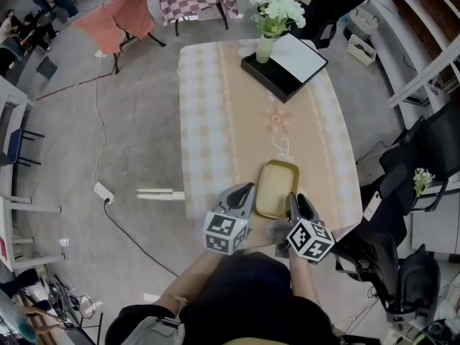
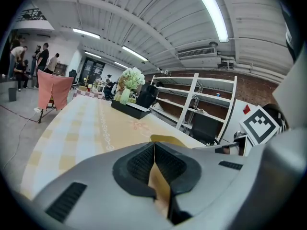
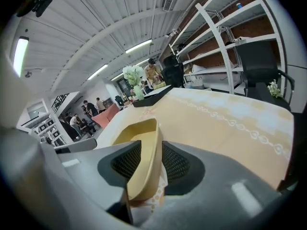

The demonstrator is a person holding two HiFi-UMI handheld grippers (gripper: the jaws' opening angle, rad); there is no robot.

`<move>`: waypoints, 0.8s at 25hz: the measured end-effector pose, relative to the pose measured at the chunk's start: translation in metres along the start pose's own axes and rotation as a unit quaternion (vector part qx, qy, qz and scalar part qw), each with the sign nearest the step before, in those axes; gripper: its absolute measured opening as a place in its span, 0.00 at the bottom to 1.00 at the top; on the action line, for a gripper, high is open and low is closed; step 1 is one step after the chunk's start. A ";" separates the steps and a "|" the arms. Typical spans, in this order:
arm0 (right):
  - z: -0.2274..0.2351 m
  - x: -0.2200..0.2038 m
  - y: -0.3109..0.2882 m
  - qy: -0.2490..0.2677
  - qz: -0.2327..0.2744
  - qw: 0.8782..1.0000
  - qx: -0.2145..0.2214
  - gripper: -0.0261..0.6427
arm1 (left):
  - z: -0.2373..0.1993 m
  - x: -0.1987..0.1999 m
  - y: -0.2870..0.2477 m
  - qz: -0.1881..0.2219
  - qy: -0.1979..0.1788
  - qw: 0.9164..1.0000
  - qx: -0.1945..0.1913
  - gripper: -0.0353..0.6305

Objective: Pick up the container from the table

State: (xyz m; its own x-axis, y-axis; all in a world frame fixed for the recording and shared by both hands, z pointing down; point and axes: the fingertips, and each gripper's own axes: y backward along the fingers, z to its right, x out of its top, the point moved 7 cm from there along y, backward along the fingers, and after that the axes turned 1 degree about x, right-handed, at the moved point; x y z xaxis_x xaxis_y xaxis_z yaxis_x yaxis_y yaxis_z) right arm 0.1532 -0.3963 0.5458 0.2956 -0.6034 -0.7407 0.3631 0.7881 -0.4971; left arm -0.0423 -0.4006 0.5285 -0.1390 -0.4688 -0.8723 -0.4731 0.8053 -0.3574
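Observation:
A shallow tan container (image 1: pixel 277 187) lies on the patterned table (image 1: pixel 215 121), close to its near edge. My left gripper (image 1: pixel 249 190) is at the container's left rim. In the left gripper view the pads (image 2: pixel 139 163) are shut on the thin tan wall, and the rest of the container (image 2: pixel 168 139) shows beyond them. My right gripper (image 1: pixel 293 197) is at the right rim. In the right gripper view the container's wall (image 3: pixel 139 138) stands between the open jaws of that gripper (image 3: pixel 151 164), with a gap at the right pad (image 3: pixel 175 163).
A black tray with a white board (image 1: pixel 287 67) and a vase of white flowers (image 1: pixel 272 20) stand at the table's far end. Black chairs (image 1: pixel 424 157) crowd the right side. A power strip and cable (image 1: pixel 104 191) lie on the floor at the left.

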 end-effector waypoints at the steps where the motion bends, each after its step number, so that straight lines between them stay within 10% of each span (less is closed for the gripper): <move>1: 0.000 -0.001 -0.002 0.002 -0.005 1.000 0.001 0.24 | -0.001 -0.002 0.000 -0.001 0.003 1.000 0.003 0.07; 20: -0.002 -0.005 -0.018 0.041 -0.055 0.998 -0.010 0.10 | -0.002 -0.009 -0.002 -0.009 0.016 1.000 0.012 0.07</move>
State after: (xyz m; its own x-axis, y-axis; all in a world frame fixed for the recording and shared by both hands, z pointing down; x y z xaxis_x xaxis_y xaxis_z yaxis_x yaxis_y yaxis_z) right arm 0.1437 -0.4072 0.5580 0.1802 -0.6752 -0.7153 0.3715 0.7201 -0.5861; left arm -0.0421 -0.3986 0.5380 -0.1580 -0.4940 -0.8550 -0.4542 0.8052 -0.3812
